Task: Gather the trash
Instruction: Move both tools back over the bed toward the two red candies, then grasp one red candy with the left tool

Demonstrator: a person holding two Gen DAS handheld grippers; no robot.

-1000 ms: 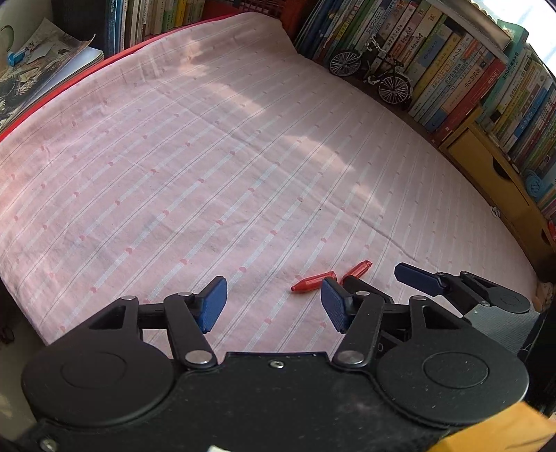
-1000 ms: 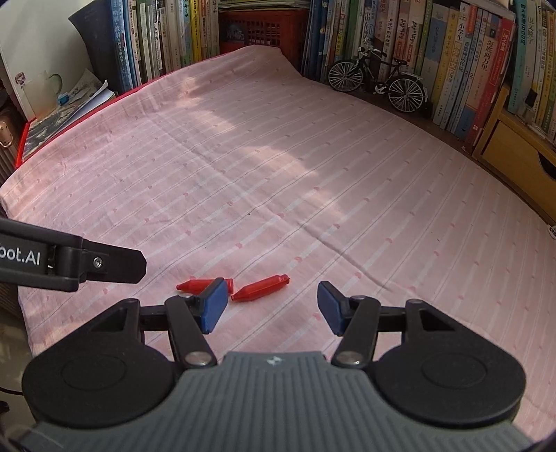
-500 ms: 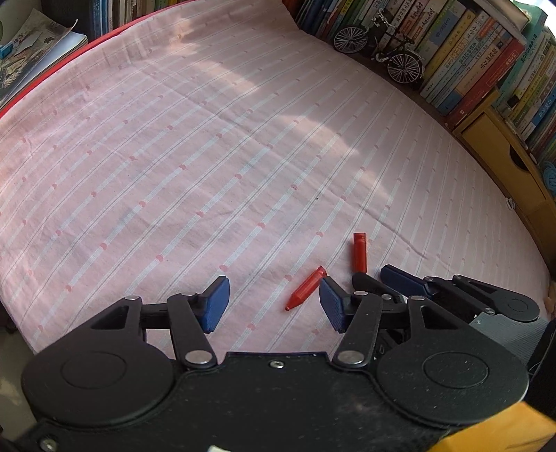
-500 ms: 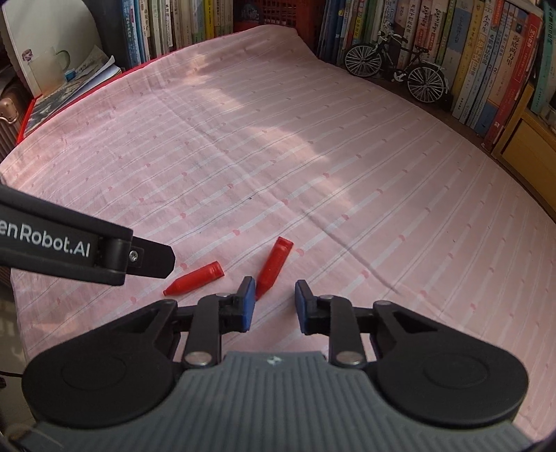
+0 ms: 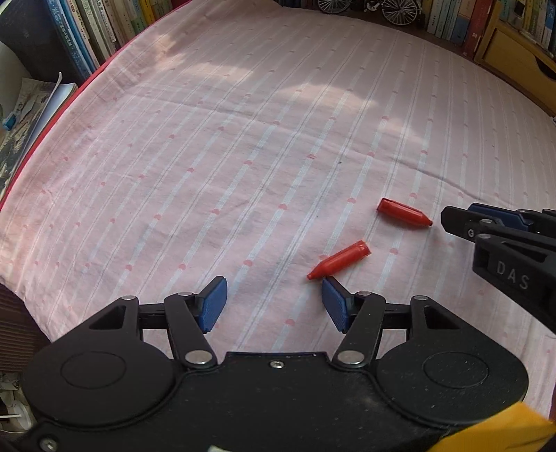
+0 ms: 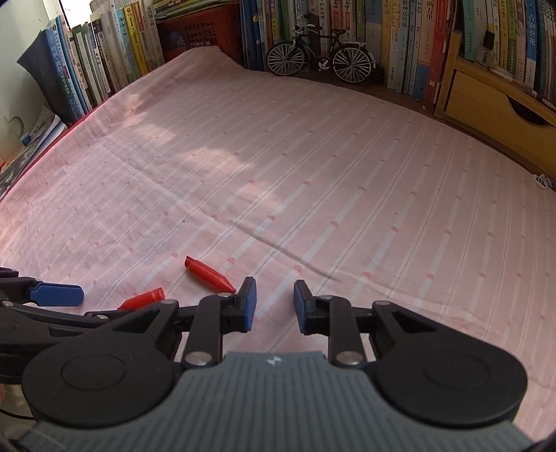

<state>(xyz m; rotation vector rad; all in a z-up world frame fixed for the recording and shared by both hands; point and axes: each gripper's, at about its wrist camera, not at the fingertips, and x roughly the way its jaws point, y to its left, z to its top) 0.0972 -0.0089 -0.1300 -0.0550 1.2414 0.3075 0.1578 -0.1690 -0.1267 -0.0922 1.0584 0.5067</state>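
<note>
Left gripper (image 5: 274,300): jaws spread wide, holding nothing, low over the pink striped cloth (image 5: 243,139). Right gripper (image 6: 274,300): jaws drawn to a narrow gap, nothing between the pads. Task items: two red caps lying flat on the cloth, apart from each other. Near red cap (image 5: 338,260) lies at 1 o'clock from the left gripper, its pointed tip just beside the gripper's right pad (image 5: 333,304). Far red cap (image 5: 405,212) lies at 2 o'clock, its tip pointing toward the right gripper's fingers at the frame's right edge. In the right wrist view the far cap sits at 11 o'clock, tip just beside the left pad. Containers: a red crate (image 6: 199,31) among the books (image 6: 399,34) at 11 o'clock; contents cannot be told. Change from half a second earlier: both caps have turned on the cloth, and the right gripper's jaws have opened slightly wider.
</note>
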